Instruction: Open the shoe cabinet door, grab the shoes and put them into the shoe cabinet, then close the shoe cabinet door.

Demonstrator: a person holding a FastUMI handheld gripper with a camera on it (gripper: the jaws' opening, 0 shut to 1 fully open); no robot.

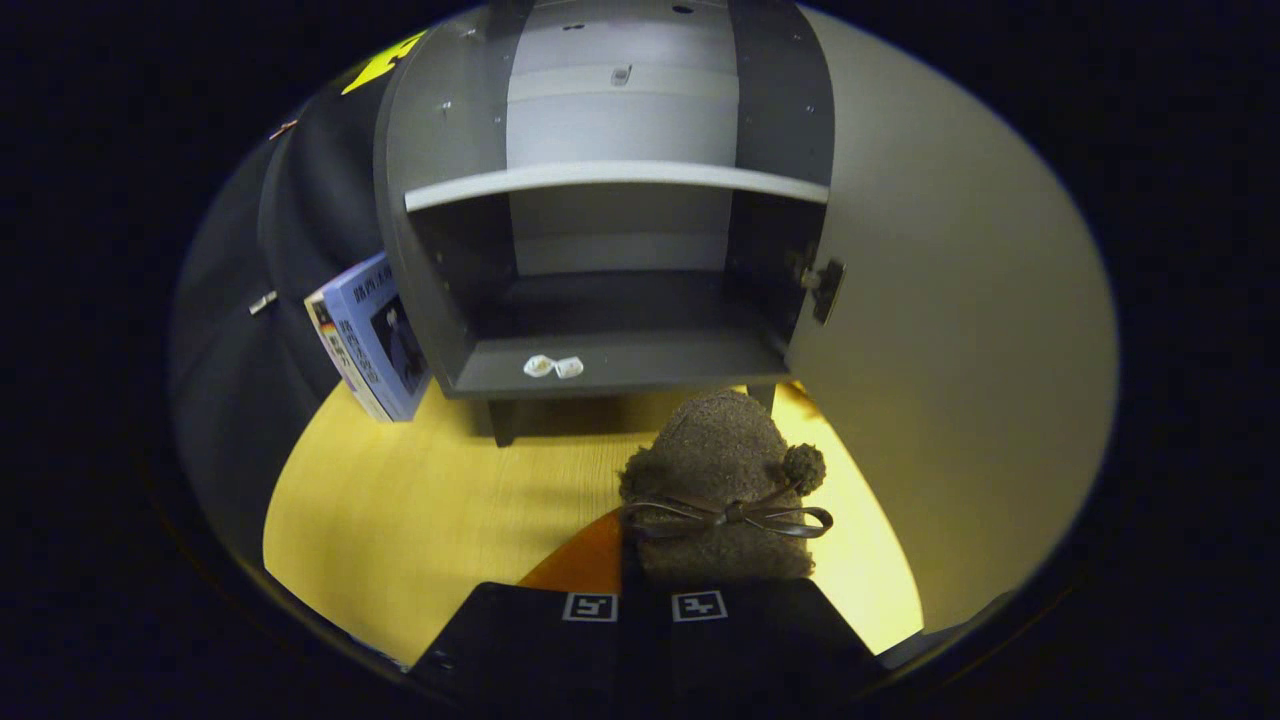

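Soft brown felt shoe with a leather bow (722, 480) held before the open grey shoe cabinet (610, 290).
The gripper (644, 606) jaws were nearly closed, apparently pinching its heel; light and floppy, it probably needed that firm rim hold.

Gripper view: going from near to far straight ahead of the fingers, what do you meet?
Fingers closed on the brown shoe → wooden floor → cabinet bottom shelf → upper shelf.

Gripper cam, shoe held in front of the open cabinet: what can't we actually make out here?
- Gripper fingertips: hidden under the brown shoe, so contact on both sides can't be confirmed.
- Shoe's heel and opening: covered by the fingers.
- Two small white bits on the cabinet's bottom shelf: too small to identify.
- Books leaning beside the cabinet: partly behind its side wall.
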